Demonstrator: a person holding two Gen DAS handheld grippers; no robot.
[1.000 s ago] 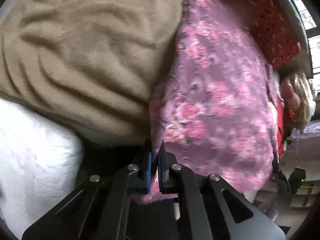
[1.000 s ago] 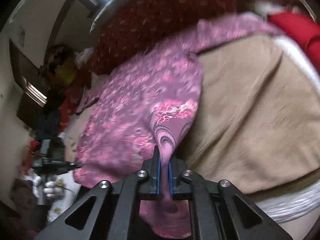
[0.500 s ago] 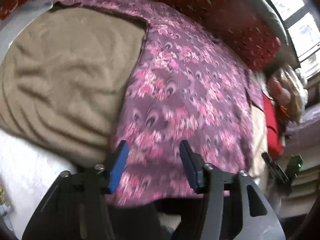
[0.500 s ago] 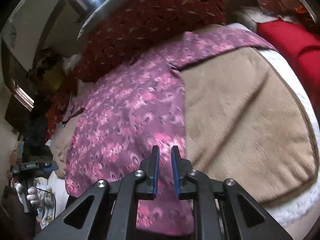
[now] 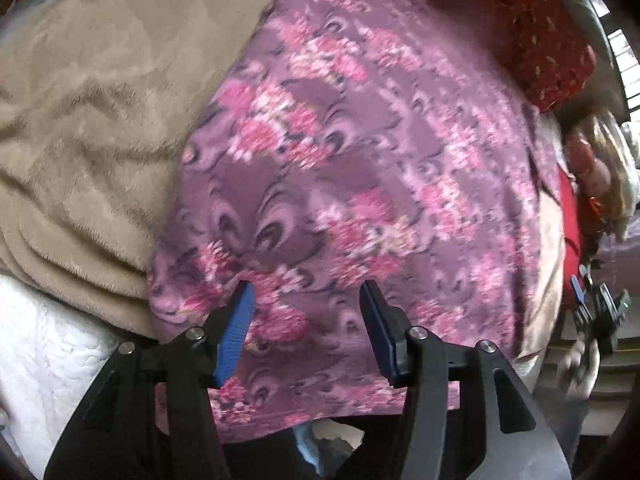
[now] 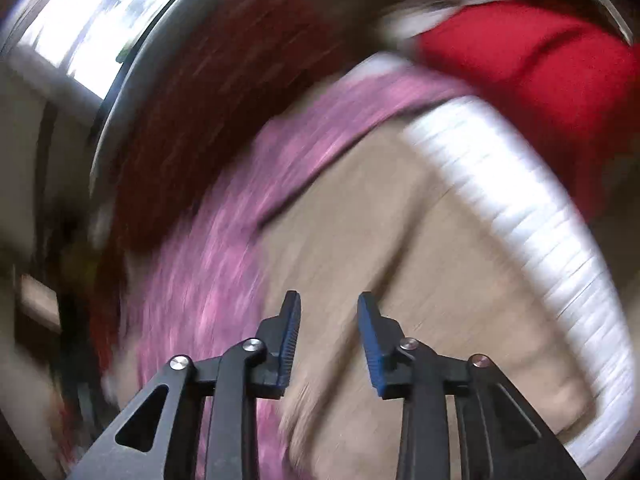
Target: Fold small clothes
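A purple garment with a pink floral print [image 5: 360, 168] lies spread flat on a tan fleece blanket [image 5: 100, 120]. My left gripper [image 5: 306, 296] is open and empty just above the garment's near edge. In the blurred right wrist view, my right gripper [image 6: 328, 308] is open and empty over the tan blanket [image 6: 400, 260], with the garment [image 6: 224, 272] to its left.
A white quilted cover [image 5: 44, 360] lies under the blanket and shows as a white rim [image 6: 520, 220] in the right wrist view. A dark red patterned cushion [image 5: 520, 40] sits behind the garment. Red cloth [image 6: 540, 68] lies at the far right. The other gripper [image 5: 596, 312] shows at the right edge.
Both grippers have let go of the garment and opened; it now lies flat. The right gripper has swung right, over the tan blanket, and is still moving fast.
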